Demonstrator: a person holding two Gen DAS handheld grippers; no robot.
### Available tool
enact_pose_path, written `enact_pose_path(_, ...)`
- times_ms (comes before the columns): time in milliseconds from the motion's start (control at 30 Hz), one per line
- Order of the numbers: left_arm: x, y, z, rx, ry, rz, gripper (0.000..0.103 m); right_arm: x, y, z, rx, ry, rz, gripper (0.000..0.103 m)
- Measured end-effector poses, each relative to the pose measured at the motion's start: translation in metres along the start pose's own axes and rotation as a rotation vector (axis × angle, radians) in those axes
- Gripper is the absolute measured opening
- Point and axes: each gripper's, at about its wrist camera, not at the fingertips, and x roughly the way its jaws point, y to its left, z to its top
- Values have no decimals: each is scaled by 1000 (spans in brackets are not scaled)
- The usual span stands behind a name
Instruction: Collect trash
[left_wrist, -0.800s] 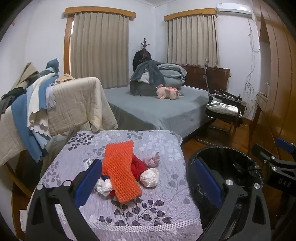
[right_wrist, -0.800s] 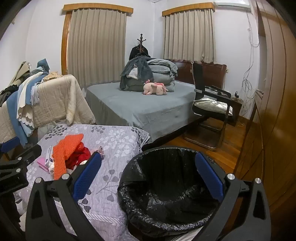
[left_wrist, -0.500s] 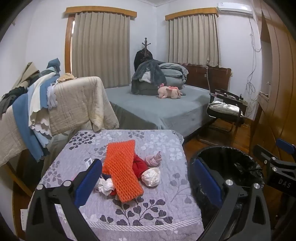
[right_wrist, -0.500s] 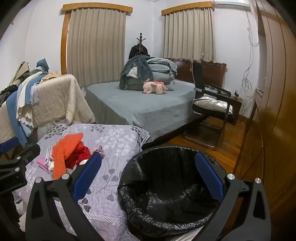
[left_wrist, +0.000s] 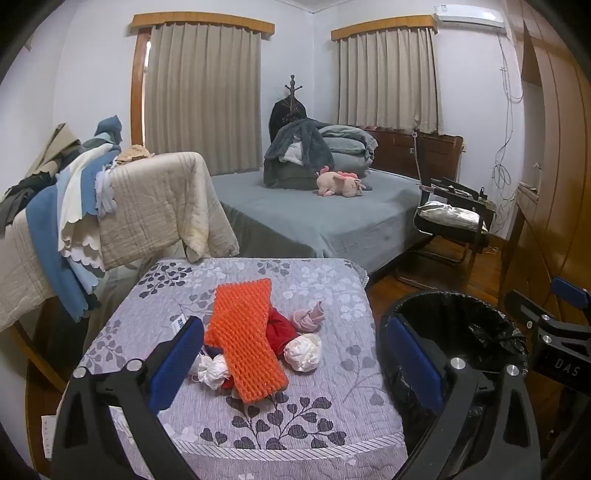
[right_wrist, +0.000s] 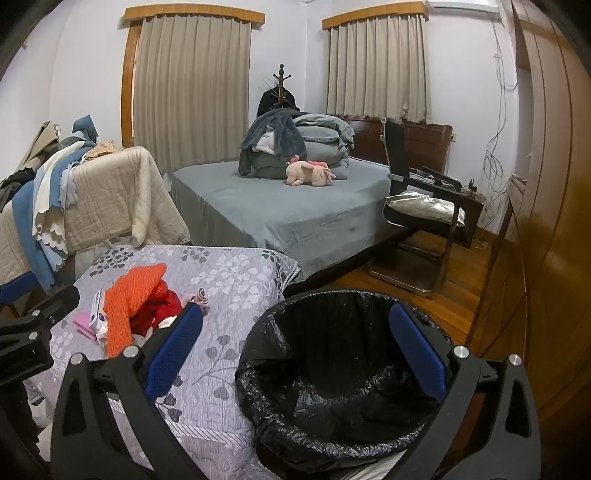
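Orange nubbed foam sheet (left_wrist: 245, 338) and crumpled white tissue wads (left_wrist: 303, 351) seen heaped at lower centre of frame on grey floral quilt (left_wrist: 314, 417). Black-lined round bin (right_wrist: 332, 373) stood at lower right, empty. Trash judged light, soft, crushable; wads best pinched across middle. Left gripper (left_wrist: 295, 363) and right gripper (right_wrist: 295, 354) held jaws wide apart, nothing gripped.

My floral-quilted table (left_wrist: 317, 417) carries the orange mesh sheet (left_wrist: 243, 339); white wads (left_wrist: 303, 351), red scraps (left_wrist: 277, 326), perhaps a carton (right_wrist: 96, 308), surround it.
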Motion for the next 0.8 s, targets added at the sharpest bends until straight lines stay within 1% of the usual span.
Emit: enact_pose_path(800, 2, 2, -2, -3, 2, 2, 97, -1, 1, 0, 0, 3, -1, 98)
